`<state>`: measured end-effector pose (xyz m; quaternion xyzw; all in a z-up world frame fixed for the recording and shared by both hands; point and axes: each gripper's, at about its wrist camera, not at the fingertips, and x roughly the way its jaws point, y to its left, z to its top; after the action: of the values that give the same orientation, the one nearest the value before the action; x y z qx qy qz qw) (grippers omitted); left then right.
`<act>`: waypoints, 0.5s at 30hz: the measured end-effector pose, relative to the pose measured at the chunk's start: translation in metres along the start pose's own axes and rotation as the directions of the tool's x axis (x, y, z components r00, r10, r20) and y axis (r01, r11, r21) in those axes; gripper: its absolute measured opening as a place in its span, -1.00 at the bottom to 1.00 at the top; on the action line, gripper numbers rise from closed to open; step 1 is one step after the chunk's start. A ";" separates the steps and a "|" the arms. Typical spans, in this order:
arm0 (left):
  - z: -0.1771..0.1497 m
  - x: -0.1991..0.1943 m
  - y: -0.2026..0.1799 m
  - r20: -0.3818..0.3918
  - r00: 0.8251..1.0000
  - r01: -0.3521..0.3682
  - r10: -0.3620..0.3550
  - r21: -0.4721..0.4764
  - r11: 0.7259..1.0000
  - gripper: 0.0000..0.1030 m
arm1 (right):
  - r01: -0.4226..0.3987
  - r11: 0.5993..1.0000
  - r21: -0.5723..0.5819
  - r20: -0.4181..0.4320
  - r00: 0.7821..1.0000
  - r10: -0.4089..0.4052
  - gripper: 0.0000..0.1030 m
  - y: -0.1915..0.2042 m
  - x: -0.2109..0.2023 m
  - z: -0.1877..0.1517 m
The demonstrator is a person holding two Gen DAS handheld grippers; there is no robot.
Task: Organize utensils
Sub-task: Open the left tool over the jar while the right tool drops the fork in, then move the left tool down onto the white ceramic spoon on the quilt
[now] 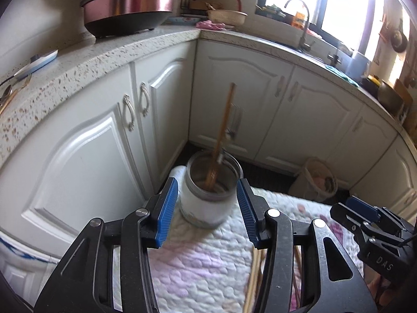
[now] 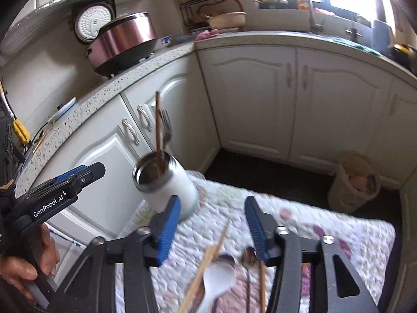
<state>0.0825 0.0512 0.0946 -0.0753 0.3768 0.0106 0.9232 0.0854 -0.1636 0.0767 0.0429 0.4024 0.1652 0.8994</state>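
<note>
A white holder cup with a steel rim (image 1: pixel 208 195) (image 2: pixel 166 185) stands on the quilted cloth (image 1: pixel 203 260) (image 2: pixel 325 224). A wooden chopstick (image 1: pixel 224 127) (image 2: pixel 158 130) and a metal fork (image 2: pixel 165 127) stick up out of it. My left gripper (image 1: pixel 207 195) is open, its blue pads (image 1: pixel 166 208) on either side of the cup without touching it. My right gripper (image 2: pixel 212 214) is open with nothing between its pads. Below it on the cloth lie wooden chopsticks (image 2: pixel 208 258), a white spoon (image 2: pixel 217 279) and a dark metal spoon (image 2: pixel 249 257).
White cabinets (image 1: pixel 260 99) run under a speckled counter (image 1: pixel 109 52) in an L around the cloth. A rice cooker (image 1: pixel 127 2) sits on the counter, more cutlery (image 1: pixel 10 94) at its left end. A small basket (image 2: pixel 354 182) stands on the dark floor.
</note>
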 end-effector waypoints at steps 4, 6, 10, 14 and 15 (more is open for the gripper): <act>-0.019 -0.006 -0.016 -0.015 1.000 0.019 -0.019 0.024 1.000 -0.10 | 0.027 1.000 0.004 -0.010 1.000 -0.027 0.11 -0.012 -0.015 -0.020; -0.028 -0.009 -0.024 -0.030 0.999 0.033 -0.032 0.032 0.999 -0.10 | 0.037 0.999 0.014 -0.015 0.999 -0.037 0.11 -0.019 -0.022 -0.030; -0.042 -0.011 -0.034 -0.062 0.996 0.064 -0.062 0.032 0.997 -0.10 | 0.065 0.998 0.026 -0.029 0.998 -0.064 0.11 -0.033 -0.034 -0.047; -0.055 -0.009 -0.035 -0.112 0.988 0.109 -0.109 -0.006 0.994 -0.09 | 0.080 0.996 0.043 -0.050 0.996 -0.078 0.12 -0.053 -0.041 -0.066; -0.058 -0.008 -0.035 -0.120 0.986 0.113 -0.113 -0.007 0.994 -0.09 | 0.084 0.995 0.050 -0.056 0.995 -0.081 0.12 -0.058 -0.042 -0.071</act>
<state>0.0386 0.0081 0.0639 -0.0972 0.4270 -0.0464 0.8978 0.0221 -0.2360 0.0460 0.0454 0.4320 0.1181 0.8929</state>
